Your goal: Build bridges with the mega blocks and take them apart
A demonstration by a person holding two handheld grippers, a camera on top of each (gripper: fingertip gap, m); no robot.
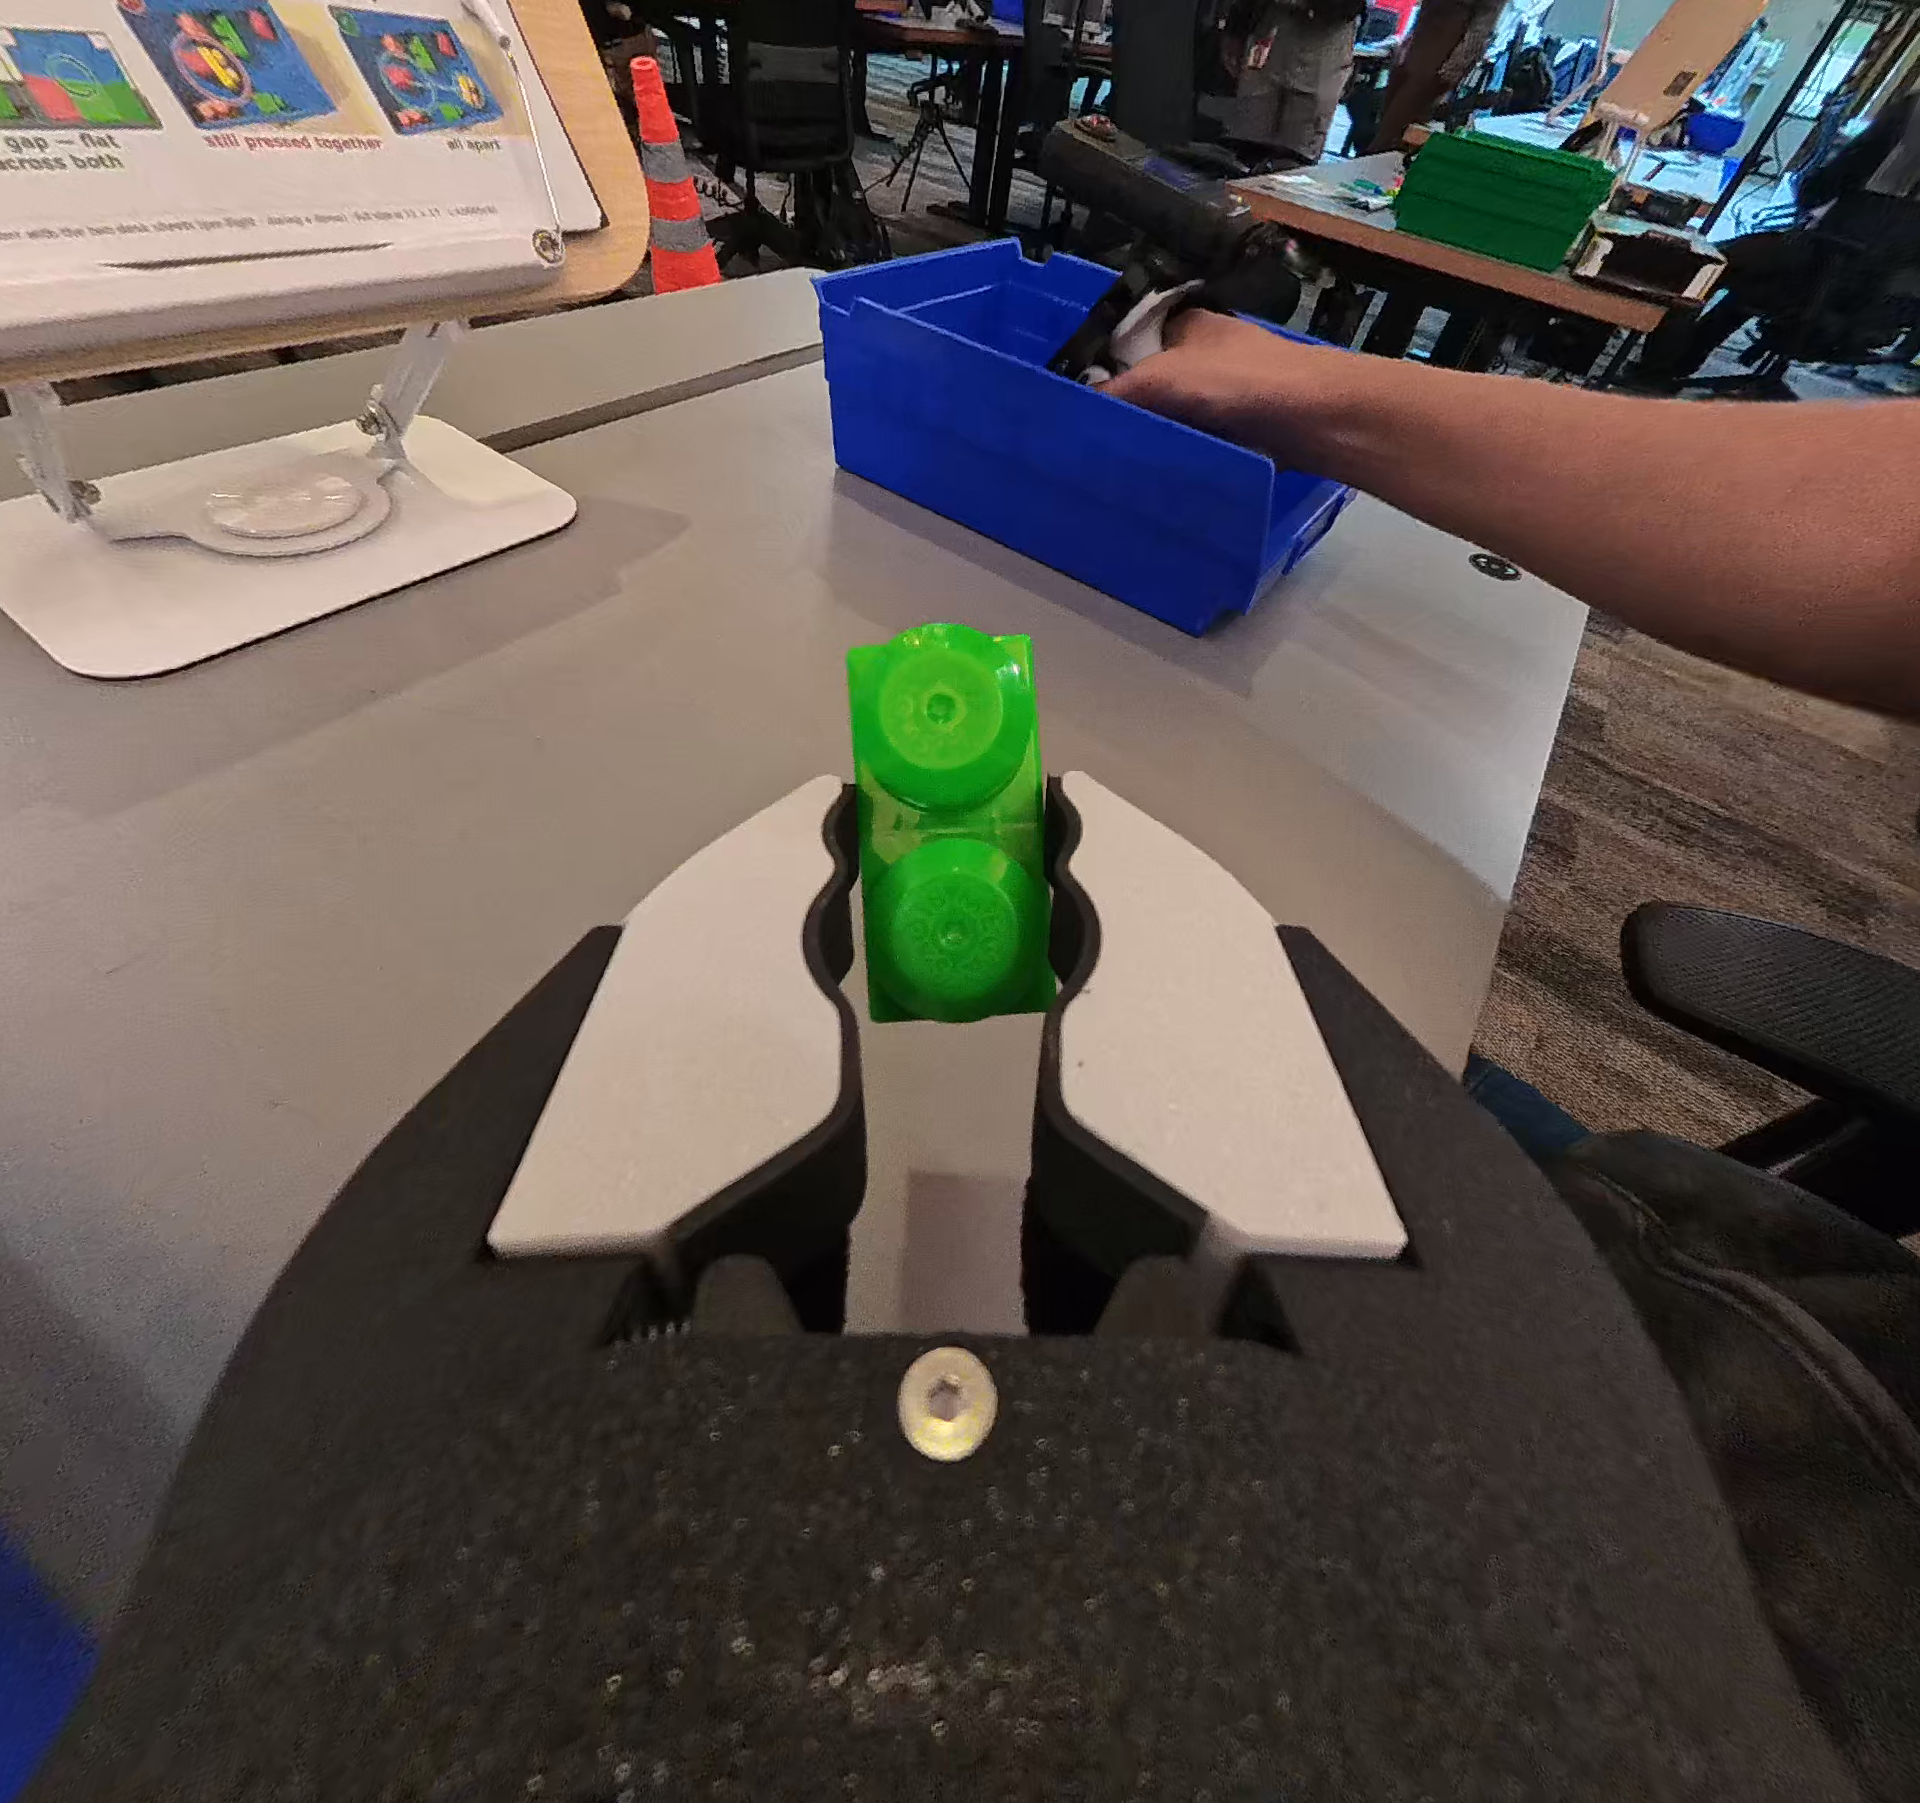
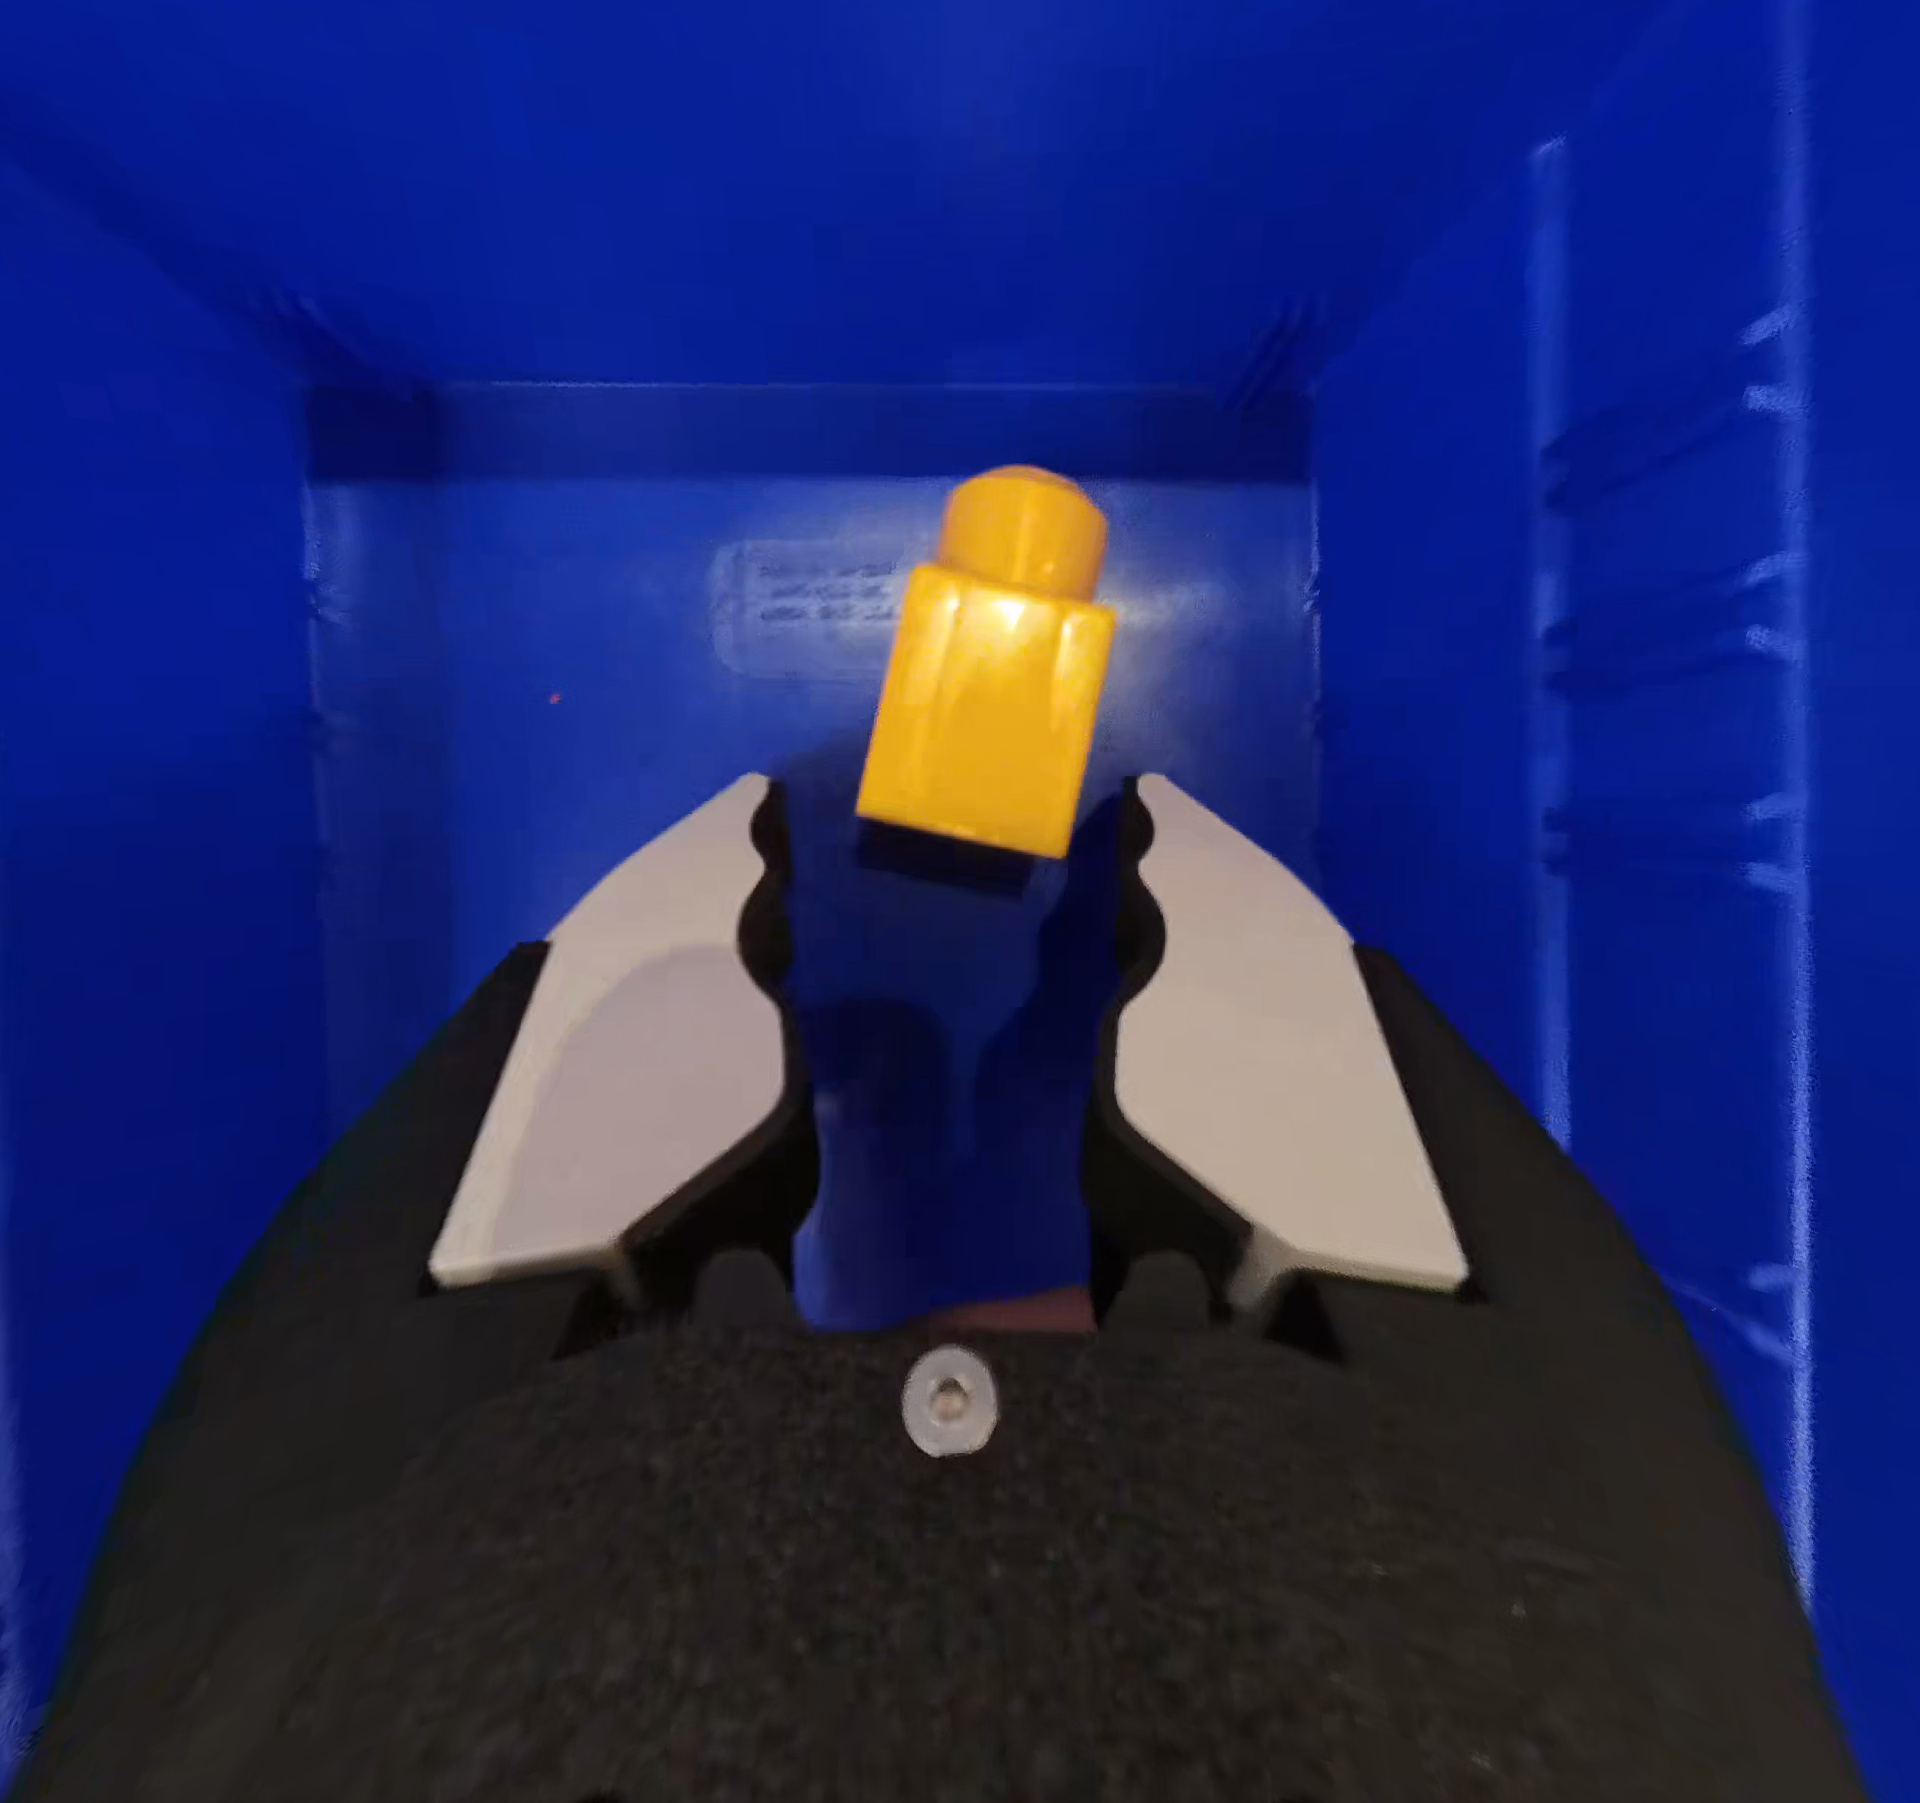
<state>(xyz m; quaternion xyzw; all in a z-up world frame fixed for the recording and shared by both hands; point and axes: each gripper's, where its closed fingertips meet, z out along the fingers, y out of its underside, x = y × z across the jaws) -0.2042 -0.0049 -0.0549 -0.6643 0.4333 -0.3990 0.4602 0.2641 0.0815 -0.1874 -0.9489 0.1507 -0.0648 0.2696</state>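
My left tongs [image 1: 951, 906] are clamped on a green two-stud block [image 1: 945, 823], studs facing the camera, held above the grey surface [image 1: 416, 818] so it stays ready for joining. My right tongs [image 2: 951, 818] stand apart inside the blue bin [image 2: 1558, 610], lined up behind a yellow one-stud block [image 2: 987, 704] lying on the bin floor, not yet gripped. From the left view, the hand [image 1: 1195, 371] reaches into that bin [image 1: 1039, 444]. Judgement: fetching a piece for the bridge; no blocks joined yet.

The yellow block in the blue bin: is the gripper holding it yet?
Not held. The yellow block lies loose on the blue bin floor, beyond the open right gripper.
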